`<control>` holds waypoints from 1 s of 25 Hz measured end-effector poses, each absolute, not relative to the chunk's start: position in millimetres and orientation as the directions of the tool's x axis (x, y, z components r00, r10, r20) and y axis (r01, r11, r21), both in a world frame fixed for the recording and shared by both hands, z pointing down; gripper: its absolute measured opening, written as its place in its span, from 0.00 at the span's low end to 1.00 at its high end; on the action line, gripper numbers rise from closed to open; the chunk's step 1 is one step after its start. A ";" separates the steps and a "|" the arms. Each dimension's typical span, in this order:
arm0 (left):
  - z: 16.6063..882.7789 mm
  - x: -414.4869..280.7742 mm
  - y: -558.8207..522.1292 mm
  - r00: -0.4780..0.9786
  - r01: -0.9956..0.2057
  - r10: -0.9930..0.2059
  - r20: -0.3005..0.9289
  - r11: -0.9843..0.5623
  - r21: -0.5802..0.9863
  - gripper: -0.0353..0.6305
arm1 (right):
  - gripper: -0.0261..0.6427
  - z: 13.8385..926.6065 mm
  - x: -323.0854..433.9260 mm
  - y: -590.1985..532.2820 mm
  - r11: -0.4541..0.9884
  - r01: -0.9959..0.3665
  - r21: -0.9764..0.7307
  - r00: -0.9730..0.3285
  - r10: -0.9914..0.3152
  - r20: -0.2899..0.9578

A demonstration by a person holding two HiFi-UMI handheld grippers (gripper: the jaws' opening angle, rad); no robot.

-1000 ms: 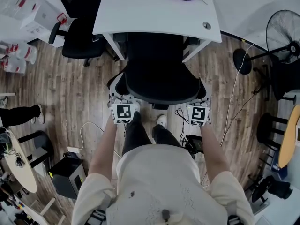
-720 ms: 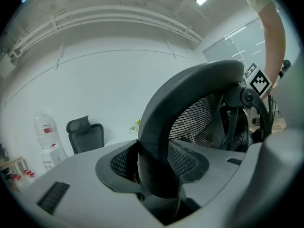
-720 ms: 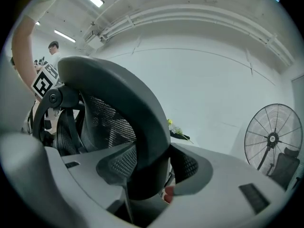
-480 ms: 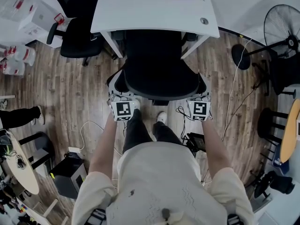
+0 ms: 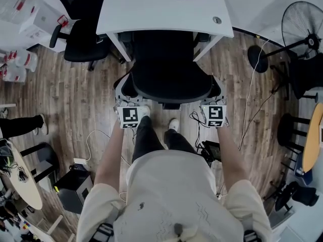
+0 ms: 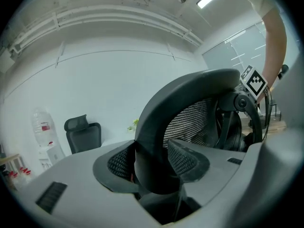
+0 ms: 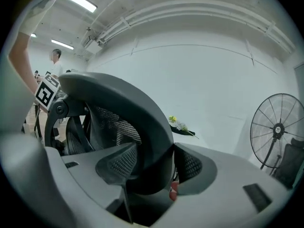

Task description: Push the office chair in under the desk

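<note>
Black mesh in a grey frame: the office chair stands in the upper middle of the head view. Its seat is already under the white desk, slightly higher in the frame than one second ago. My left gripper is clamped on the left edge of the backrest frame. My right gripper has the right edge between its jaws. They have just been opening a little, yet both pads seem to touch the frame. Both marker cubes also went up a bit. Around lies a wooden floor with cables at the right, a second black chair at upper left and a standing fan at upper right.
</note>
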State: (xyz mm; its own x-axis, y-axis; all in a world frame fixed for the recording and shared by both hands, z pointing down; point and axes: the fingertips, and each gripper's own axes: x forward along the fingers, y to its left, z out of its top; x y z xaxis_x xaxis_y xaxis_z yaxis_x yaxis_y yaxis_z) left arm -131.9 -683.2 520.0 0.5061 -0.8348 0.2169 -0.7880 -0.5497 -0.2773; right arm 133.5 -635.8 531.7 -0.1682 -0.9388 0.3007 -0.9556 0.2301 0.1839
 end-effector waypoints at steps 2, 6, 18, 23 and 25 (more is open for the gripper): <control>518.9 -131.9 -678.1 0.506 -0.789 -0.834 0.218 -0.550 -0.273 0.38 | 0.40 529.4 132.7 -632.5 0.235 -0.958 0.164 -0.177 -0.936 0.305; 519.0 -130.2 -668.1 0.502 -0.800 -0.835 0.223 -0.547 -0.247 0.38 | 0.40 525.9 132.8 -624.3 0.257 -0.956 0.142 -0.203 -0.927 0.315; 508.8 -119.5 -624.4 0.482 -0.837 -0.851 0.209 -0.517 -0.178 0.38 | 0.38 524.3 123.4 -585.1 0.342 -0.938 0.057 -0.304 -0.890 0.339; 506.0 -110.8 -600.9 0.466 -0.853 -0.860 0.210 -0.500 -0.153 0.32 | 0.33 514.3 129.0 -567.2 0.335 -0.942 -0.022 -0.324 -0.894 0.310; 505.1 -108.9 -592.0 0.453 -0.861 -0.867 0.208 -0.485 -0.150 0.25 | 0.30 507.9 132.3 -559.8 0.322 -0.945 -0.053 -0.323 -0.901 0.291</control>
